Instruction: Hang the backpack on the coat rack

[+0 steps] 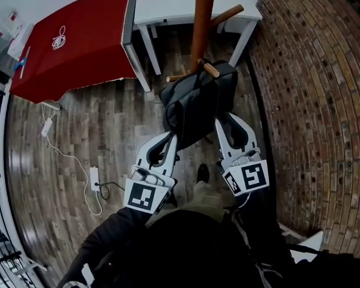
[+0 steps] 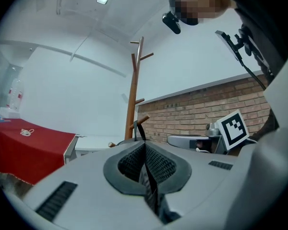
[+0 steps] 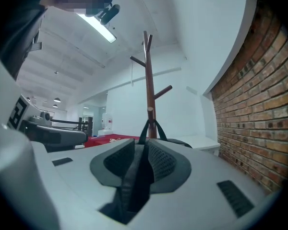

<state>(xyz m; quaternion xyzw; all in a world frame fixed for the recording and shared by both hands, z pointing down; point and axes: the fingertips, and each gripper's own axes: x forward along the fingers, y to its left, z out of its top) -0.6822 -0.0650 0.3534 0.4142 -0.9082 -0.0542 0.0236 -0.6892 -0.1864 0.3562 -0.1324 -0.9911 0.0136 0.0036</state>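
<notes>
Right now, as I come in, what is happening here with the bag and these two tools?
A person holds a gripper in each hand in front of a wooden coat rack. The black backpack hangs from a lower peg by its top loop. The left gripper is closed on a thin strap. The right gripper has its jaws apart, with a wider strap lying between them. The bag seems hung; only the left grip is not yet released.

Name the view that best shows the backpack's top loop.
Right gripper view: the loop straddles the peg head-on. Head view shows the backpack from above, loop foreshortened; left gripper view, only a sliver of it.
</notes>
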